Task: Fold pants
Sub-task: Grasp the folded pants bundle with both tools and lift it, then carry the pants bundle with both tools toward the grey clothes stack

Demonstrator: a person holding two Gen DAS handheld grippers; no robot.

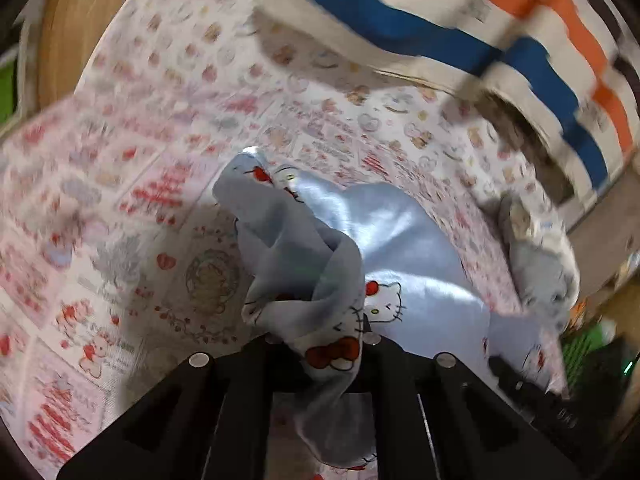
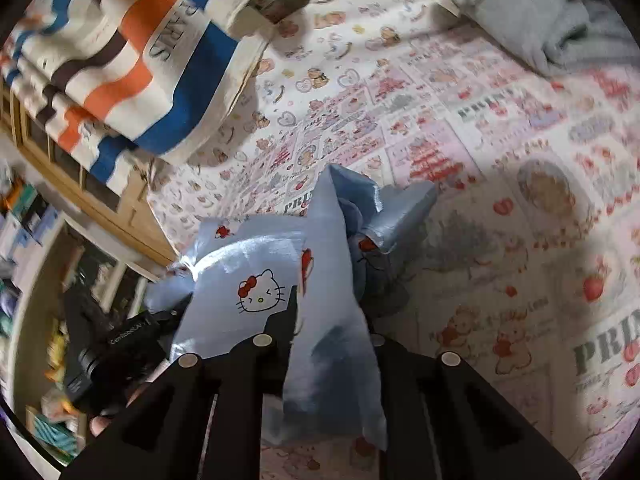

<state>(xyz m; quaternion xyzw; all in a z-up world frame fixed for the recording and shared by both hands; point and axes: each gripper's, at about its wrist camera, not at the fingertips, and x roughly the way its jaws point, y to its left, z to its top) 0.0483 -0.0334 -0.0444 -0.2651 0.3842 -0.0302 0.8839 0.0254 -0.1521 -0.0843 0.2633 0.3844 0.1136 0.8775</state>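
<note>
Pants [image 1: 320, 264] of thin, glossy blue satin hung bunched above the printed bedsheet [image 1: 152, 184], left gripper [image 1: 324, 344] and right gripper [image 2: 324, 336] each clamped on a fold, and the slippery, featherlight cloth looked likeliest to behave if pinched at the waistband corners.

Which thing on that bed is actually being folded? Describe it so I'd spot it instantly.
On the pink cartoon-print bedsheet, below the folded blue-and-orange striped blanket, find the shiny pale-blue satin pants, pinched in both claws. Unlike the matte grey pillow, they are glossy and printed with red-bowed white cats.
</note>
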